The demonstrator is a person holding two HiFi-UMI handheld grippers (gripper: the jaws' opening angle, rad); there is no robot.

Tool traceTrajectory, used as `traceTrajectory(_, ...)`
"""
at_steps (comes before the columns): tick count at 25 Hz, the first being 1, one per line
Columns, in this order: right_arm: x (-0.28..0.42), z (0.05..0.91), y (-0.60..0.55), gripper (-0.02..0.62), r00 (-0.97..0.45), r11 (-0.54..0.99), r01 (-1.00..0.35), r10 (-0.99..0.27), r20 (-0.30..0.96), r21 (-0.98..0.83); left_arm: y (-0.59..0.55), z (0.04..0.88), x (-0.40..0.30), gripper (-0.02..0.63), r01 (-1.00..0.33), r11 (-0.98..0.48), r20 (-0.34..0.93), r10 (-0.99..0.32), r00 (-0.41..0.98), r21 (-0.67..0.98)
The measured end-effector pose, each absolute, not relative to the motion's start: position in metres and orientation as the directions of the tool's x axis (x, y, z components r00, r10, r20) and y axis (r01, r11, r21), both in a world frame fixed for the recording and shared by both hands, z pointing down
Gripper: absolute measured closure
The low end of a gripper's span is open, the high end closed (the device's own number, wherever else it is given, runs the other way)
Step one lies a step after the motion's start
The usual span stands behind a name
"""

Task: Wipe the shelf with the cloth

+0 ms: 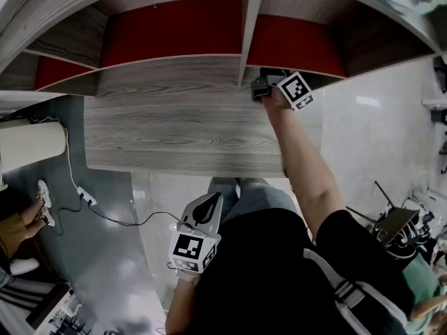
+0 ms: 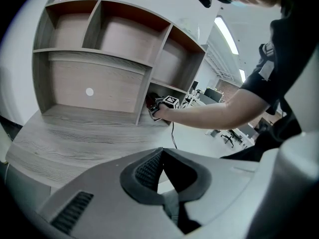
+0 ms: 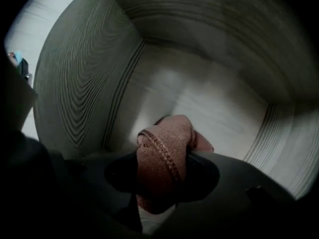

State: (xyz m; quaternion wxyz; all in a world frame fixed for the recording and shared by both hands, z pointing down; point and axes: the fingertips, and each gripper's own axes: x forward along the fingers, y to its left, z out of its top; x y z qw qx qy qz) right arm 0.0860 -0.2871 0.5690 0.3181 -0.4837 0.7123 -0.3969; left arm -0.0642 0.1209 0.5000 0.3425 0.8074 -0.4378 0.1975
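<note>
The left hand-held gripper (image 1: 208, 208) hangs low beside the person's body, well apart from the furniture. Its jaws are pressed together with nothing between them, so it seems to have no part in this step.

Ahead lies the broad grey wood-grain tabletop (image 1: 174, 135). At its far edge stands the grey wood-grain shelf unit with red back panels (image 1: 167, 30), split into compartments by a thin upright divider (image 1: 246, 44). The tabletop is bare and open all the way across, so there is free room there.

To the right of that divider, the right hand-held gripper (image 3: 162, 172) reaches into the lower right compartment. It is pinching a bunched pinkish-brown knitted cloth (image 3: 167, 136), which sticks out past the jaw tips toward the inner boards. The right gripper view shows a wood-grain side wall (image 3: 82, 83) close on the left and a pale board (image 3: 209, 103) ahead, meeting in a corner. Whether the cloth actually touches a board cannot be told.

The wiping looks under way inside this compartment. The next move probably calls for pressing the cloth flat on the board and sweeping it sideways. The space is tight, with the divider on one side, the outer wall on the other and a board overhead, so strokes must be short and the marker cube (image 1: 297, 89) kept off the front edge.
</note>
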Motion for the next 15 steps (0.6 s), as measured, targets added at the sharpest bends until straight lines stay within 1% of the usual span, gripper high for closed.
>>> traceTrajectory(5, 0.137, 0.582, -0.288, 0.44, -0.228, 0.126, -0.511, -0.974, -0.007, -0.85, 0.114, 0.503, -0.05, 0.598, -0.825, -0.42, 0.621, -0.546, 0.563, 0.379)
traceTrajectory(10, 0.192, 0.602, -0.287, 0.443, -0.056, -0.026, -0.559, -0.996, 0.069, -0.829, 0.11, 0.505, -0.04, 0.598, -0.815, -0.436, 0.626, -0.528, 0.574, 0.38)
traceTrajectory(12, 0.196, 0.609, -0.286, 0.44, -0.031, -0.062, -0.556, -0.995, 0.095, -0.829, 0.109, 0.505, -0.037, 0.598, -0.815, -0.44, 0.629, -0.524, 0.574, 0.378)
traceTrajectory(15, 0.202, 0.627, -0.285, 0.44, 0.003, -0.137, -0.499, -0.988, 0.157, -0.855, 0.109, 0.505, -0.035, 0.598, -0.818, -0.438, 0.632, -0.525, 0.57, 0.373)
